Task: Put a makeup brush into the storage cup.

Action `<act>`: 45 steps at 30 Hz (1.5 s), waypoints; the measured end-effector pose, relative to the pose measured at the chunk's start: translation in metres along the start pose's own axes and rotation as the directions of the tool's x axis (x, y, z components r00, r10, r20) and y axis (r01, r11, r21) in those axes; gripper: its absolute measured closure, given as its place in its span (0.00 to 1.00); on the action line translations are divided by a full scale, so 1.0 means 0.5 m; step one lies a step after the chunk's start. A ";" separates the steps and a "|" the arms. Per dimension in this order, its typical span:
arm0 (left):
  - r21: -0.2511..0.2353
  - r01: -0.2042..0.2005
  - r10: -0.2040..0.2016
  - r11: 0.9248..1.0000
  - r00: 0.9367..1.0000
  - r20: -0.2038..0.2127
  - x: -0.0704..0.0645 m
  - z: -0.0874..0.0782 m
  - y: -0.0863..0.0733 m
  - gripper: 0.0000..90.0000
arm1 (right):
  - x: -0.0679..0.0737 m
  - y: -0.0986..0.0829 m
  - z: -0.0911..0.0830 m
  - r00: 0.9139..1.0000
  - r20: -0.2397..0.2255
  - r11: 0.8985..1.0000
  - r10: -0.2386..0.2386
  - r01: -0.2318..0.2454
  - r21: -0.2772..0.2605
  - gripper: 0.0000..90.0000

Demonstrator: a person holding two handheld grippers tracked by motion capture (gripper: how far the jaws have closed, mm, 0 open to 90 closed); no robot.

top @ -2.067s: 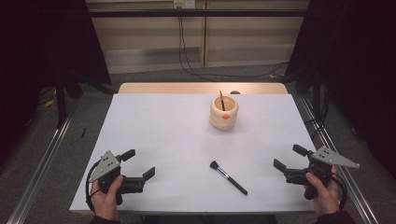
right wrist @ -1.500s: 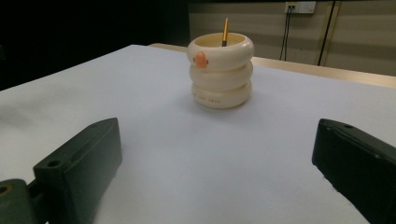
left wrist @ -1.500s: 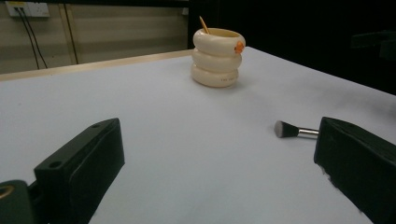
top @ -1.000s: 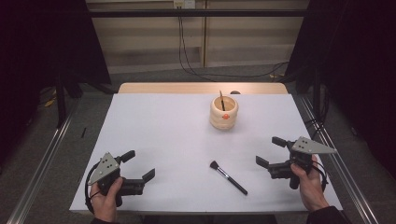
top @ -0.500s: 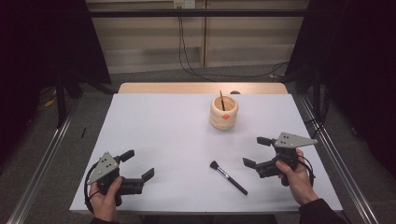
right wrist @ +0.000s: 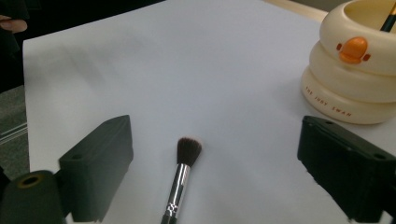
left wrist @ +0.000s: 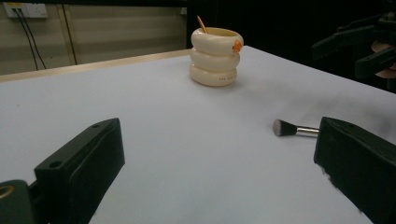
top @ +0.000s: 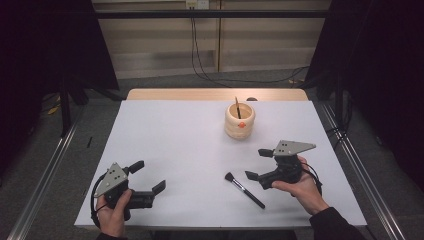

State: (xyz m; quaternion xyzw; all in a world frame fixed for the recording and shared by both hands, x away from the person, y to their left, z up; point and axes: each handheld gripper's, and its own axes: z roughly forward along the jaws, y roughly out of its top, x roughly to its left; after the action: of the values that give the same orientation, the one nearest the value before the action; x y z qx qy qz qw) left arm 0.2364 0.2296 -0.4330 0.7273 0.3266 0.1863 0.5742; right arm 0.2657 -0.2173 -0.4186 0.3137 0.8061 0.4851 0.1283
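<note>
A black-handled makeup brush (top: 243,189) lies flat on the white table (top: 170,135), its dark bristles pointing to the far left. My right gripper (top: 256,164) hovers open just right of the bristle end. In the right gripper view the brush (right wrist: 184,172) lies between the spread jaws of that gripper (right wrist: 215,140). A cream ringed holder (top: 239,121) with an orange duck mark stands farther back, with a thin stick inside. My left gripper (top: 147,176) rests open at the front left, empty. In the left gripper view the brush (left wrist: 289,129) and holder (left wrist: 215,57) show beyond that gripper (left wrist: 219,140).
A bare wooden strip (top: 215,94) edges the table's far side. Metal rails (top: 40,170) run along both sides of the table. Cables hang on the back wall. The other hand's gripper (left wrist: 369,46) shows at the upper right of the left gripper view.
My right gripper has moved left and inward from the table's right edge to beside the brush. The left gripper, brush and holder have stayed put.
</note>
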 end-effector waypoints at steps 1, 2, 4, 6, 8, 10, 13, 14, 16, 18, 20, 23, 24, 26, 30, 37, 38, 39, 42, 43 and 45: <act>0.003 -0.006 0.006 1.000 1.000 0.003 0.000 0.000 0.000 0.02 | -0.001 0.001 0.002 1.000 -0.009 1.000 0.004 -0.003 0.012 0.13; 0.002 -0.005 0.005 1.000 1.000 0.004 0.000 0.001 0.000 0.02 | -0.002 0.001 0.005 1.000 -0.020 1.000 0.008 -0.008 0.025 0.13; 0.002 -0.006 0.006 1.000 1.000 0.002 0.001 0.001 0.000 0.02 | -0.003 0.003 0.010 0.999 -0.039 0.998 0.013 -0.010 0.056 0.14; 0.002 -0.004 0.004 1.000 1.000 -0.003 0.001 0.000 0.000 0.02 | -0.004 0.002 0.015 0.999 -0.039 0.997 0.012 -0.009 0.082 0.16; 0.001 -0.004 0.004 1.000 1.000 -0.003 0.002 0.000 0.000 0.02 | -0.006 0.001 0.021 0.999 -0.044 0.994 0.012 -0.007 0.107 0.18; 0.002 -0.005 0.005 1.000 1.000 -0.002 0.001 0.001 0.000 0.02 | -0.007 0.001 0.028 0.998 -0.059 0.991 0.013 -0.005 0.133 0.19; 0.004 -0.007 0.007 1.000 1.000 0.002 0.002 0.001 0.000 0.02 | -0.005 0.002 0.037 0.998 -0.062 0.987 0.006 0.004 0.158 0.20; 0.003 -0.003 0.003 1.000 1.000 0.002 0.002 0.002 0.000 0.02 | -0.005 0.002 0.039 0.998 -0.067 0.986 0.008 0.003 0.167 0.19; 0.004 0.001 -0.001 1.000 1.000 0.003 0.001 0.002 -0.001 0.02 | -0.005 0.003 0.046 0.998 -0.069 0.980 0.010 0.004 0.199 0.19; 0.007 0.001 -0.001 1.000 1.000 0.002 0.001 0.002 -0.001 0.02 | -0.006 0.006 0.052 0.998 -0.066 0.973 0.019 -0.004 0.229 0.21; 0.007 0.000 0.000 1.000 1.000 0.003 0.001 0.003 -0.001 0.02 | -0.006 0.009 0.057 0.996 -0.083 0.969 0.023 -0.001 0.248 0.22; 0.017 -0.011 0.011 1.000 1.000 0.010 0.002 0.003 -0.001 0.02 | -0.004 0.017 0.062 0.996 -0.074 0.955 0.052 -0.028 0.296 0.23; 0.015 -0.009 0.009 1.000 1.000 0.010 0.002 0.003 -0.001 0.02 | -0.005 0.020 0.064 0.994 -0.088 0.952 0.057 -0.027 0.306 0.23; 0.016 -0.008 0.008 1.000 1.000 0.009 0.003 0.003 -0.002 0.02 | -0.006 0.023 0.070 0.993 -0.093 0.944 0.075 -0.041 0.328 0.25; 0.016 -0.009 0.009 1.000 1.000 0.009 0.003 0.002 -0.002 0.02 | -0.007 0.030 0.082 0.991 -0.105 0.920 0.078 -0.031 0.391 0.30; 0.020 -0.014 0.013 1.000 1.000 0.013 0.003 0.003 -0.002 0.02 | -0.008 0.037 0.097 0.989 -0.111 0.877 0.099 -0.034 0.480 0.40; 0.019 -0.013 0.013 1.000 1.000 0.012 0.003 0.003 -0.002 0.02 | -0.008 0.037 0.099 0.988 -0.115 0.873 0.102 -0.033 0.487 0.42; 0.020 -0.013 0.013 1.000 1.000 0.013 0.003 0.003 -0.002 0.02 | -0.008 0.036 0.100 0.988 -0.116 0.866 0.104 -0.033 0.498 0.43; 0.019 -0.011 0.011 1.000 1.000 0.012 0.002 0.003 -0.002 0.02 | -0.008 0.037 0.104 0.985 -0.129 0.842 0.112 -0.025 0.539 0.48; 0.017 -0.010 0.010 1.000 1.000 0.012 0.001 0.003 -0.002 0.02 | -0.007 0.037 0.105 0.986 -0.127 0.839 0.112 -0.026 0.544 0.48; 0.017 -0.011 0.010 1.000 1.000 0.011 0.002 0.003 -0.002 0.02 | -0.007 0.039 0.107 0.986 -0.127 0.830 0.110 -0.021 0.558 0.49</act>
State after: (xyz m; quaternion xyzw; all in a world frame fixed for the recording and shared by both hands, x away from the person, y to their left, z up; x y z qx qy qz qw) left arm 0.2378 0.2292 -0.4344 0.7350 0.3211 0.1824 0.5687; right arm 0.3031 -0.1752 -0.4285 0.3266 0.9082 0.2573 -0.0472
